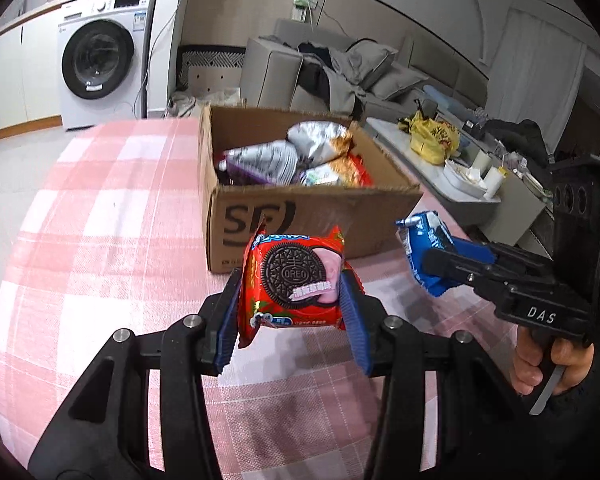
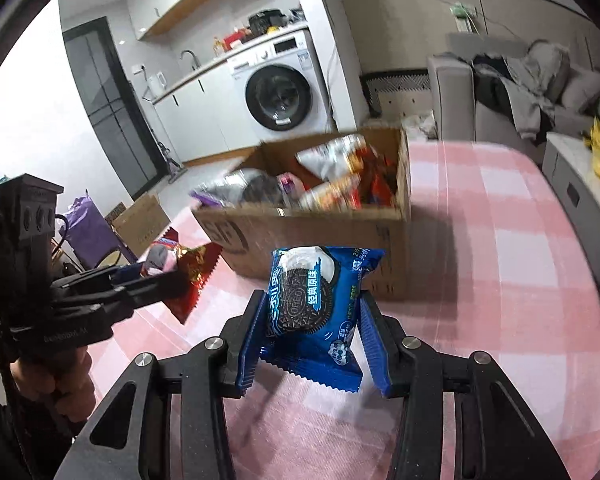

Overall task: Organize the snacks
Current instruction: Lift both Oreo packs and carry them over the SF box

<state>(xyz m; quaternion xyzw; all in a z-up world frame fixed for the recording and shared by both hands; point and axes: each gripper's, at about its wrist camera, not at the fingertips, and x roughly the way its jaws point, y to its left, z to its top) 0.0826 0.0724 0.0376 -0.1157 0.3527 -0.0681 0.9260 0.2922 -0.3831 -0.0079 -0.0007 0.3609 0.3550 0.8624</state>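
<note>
Left gripper [image 1: 290, 300] pinches the red pack [image 1: 294, 280], right gripper [image 2: 314, 328] the blue pack [image 2: 318, 300]. Carry both over the box [image 1: 300, 216] (probably nearly full), then release low.

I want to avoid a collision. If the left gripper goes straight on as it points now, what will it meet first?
Probably the near wall of the box, just beyond the red pack that the left gripper holds; depth is unclear.
</note>
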